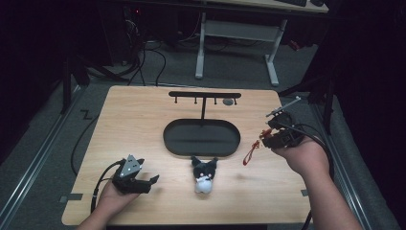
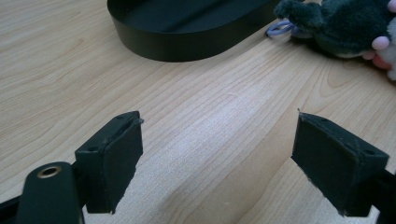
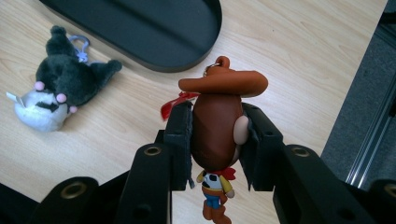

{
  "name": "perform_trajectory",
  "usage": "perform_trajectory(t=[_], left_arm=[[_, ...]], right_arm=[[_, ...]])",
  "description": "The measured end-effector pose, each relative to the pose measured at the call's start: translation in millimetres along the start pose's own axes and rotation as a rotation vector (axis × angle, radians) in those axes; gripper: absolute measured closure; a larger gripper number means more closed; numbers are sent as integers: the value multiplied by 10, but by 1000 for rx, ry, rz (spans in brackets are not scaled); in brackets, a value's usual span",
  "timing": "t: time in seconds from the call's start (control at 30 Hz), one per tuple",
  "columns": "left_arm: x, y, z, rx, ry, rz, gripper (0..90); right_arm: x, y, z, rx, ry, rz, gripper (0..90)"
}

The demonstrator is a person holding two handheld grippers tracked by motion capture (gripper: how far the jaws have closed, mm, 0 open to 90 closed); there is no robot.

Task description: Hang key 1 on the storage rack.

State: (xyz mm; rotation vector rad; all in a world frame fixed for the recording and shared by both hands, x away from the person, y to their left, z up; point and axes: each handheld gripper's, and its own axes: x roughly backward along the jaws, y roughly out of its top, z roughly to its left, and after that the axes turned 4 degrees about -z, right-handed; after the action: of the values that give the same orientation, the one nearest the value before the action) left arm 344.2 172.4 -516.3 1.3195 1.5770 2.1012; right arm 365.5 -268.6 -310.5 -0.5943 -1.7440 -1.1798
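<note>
A cowboy figure keychain (image 3: 217, 126) with a brown hat is pinched by its head between the pads of my right gripper (image 3: 217, 140), which is shut on it. In the high view that right gripper (image 1: 271, 131) hovers over the table's right edge, and a red strap (image 1: 250, 152) dangles from the figure. A black and white plush toy (image 1: 203, 175) lies on the table in front of the black oval tray (image 1: 178, 143). My left gripper (image 1: 150, 183) rests at the front left, open, with bare wood between its pads (image 2: 114, 158). The plush toy (image 2: 336, 21) lies ahead of it to the right.
A black T-shaped hook rack (image 1: 205, 95) rises from the far side of the tray. A small grey disc (image 1: 229, 101) lies near the rack's right end. Beyond the table stand desk legs (image 1: 272, 62) and cables on the floor. The tray's wall (image 2: 187, 44) is ahead of the left gripper.
</note>
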Motion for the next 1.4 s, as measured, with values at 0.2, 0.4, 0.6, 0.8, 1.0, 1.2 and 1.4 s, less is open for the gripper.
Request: perform_trajectory(t=[0.2, 0.4, 0.6, 0.8, 1.0, 1.2, 1.4], left_arm=[[1, -1, 16, 3, 2, -4, 166], [-7, -4, 10, 5, -1, -3, 165], [-5, 2, 38, 5, 5, -8, 164], [-21, 1, 46, 6, 4, -6, 164], [-22, 4, 54, 6, -5, -4, 161], [10, 1, 71, 16, 7, -20, 160], [24, -13, 116, 30, 9, -20, 160]], right_arm=[[-61, 103, -1, -4, -3, -4, 673], [-73, 167, -20, -9, -5, -10, 673], [-146, 233, -12, -7, 5, 2, 672], [-152, 281, -24, -12, 3, -1, 672], [-165, 380, -24, -9, -3, -4, 672], [-198, 470, -18, -14, 2, -6, 672], [-268, 595, -21, -13, 8, -6, 672]])
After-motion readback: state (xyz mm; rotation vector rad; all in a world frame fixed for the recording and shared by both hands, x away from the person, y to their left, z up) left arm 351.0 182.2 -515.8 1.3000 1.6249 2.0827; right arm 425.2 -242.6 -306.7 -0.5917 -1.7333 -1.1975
